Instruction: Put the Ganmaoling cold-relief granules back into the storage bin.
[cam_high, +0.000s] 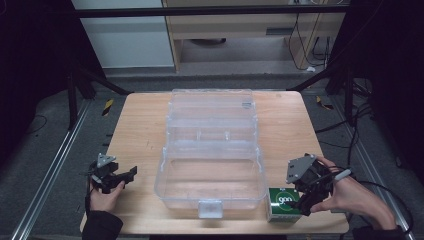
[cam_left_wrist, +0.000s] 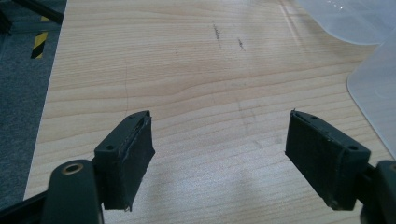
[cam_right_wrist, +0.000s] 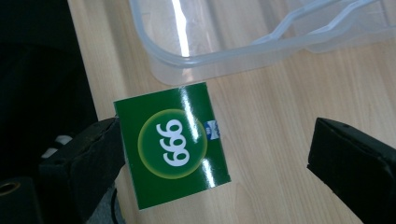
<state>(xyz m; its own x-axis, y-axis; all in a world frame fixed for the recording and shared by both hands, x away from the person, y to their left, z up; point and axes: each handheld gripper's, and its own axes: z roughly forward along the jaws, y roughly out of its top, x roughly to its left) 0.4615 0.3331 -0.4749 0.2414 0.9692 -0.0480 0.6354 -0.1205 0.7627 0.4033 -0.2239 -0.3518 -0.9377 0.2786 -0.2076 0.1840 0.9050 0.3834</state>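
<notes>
Two tongs work here. The right tongs (cam_high: 303, 204) stand wide around a green box (cam_right_wrist: 172, 143) near the counter's (cam_high: 140, 130) front edge, just beside the clear plastic bin (cam_high: 210, 150); one pad sits against the box's side, the other well apart from it. To grip well, I judge the pads should square up on opposite flat faces before closing (the glossy card looks slippery and could crush). The bin is smooth, translucent, round-cornered, its lid open. The left tongs (cam_left_wrist: 219, 158) hang wide and empty over pale wood grain.
</notes>
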